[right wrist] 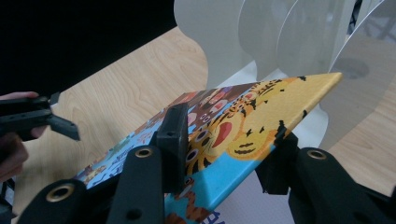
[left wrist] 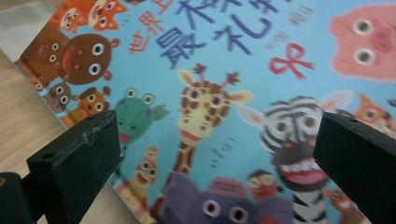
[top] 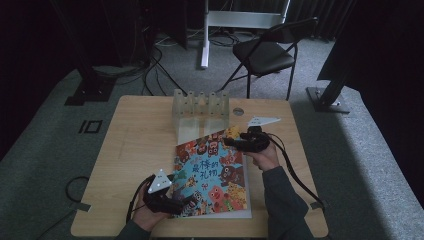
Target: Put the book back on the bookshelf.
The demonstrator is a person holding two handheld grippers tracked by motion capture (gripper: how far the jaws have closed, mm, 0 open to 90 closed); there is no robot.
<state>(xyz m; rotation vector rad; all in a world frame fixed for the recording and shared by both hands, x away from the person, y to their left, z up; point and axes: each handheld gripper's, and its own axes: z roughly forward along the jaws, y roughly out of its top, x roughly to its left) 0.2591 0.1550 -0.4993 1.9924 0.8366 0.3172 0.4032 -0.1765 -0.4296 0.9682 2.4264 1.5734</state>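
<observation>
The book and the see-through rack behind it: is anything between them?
No. In the high view, the book reaches up to the rack, with nothing between. In the right gripper view, the book's raised corner sits right before the rack's dividers.

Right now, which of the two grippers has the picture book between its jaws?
The right gripper: its jaws clamp the yellow tiger corner of the picture book, lifting it. The left gripper has its jaws wide apart above the cover, gripping nothing.

Picture book (left wrist: pixel 224 107) cover: large blue Chinese title characters, of which 最, 棒 and 礼 are legible; smaller red characters 世界 stand to their left.
</observation>
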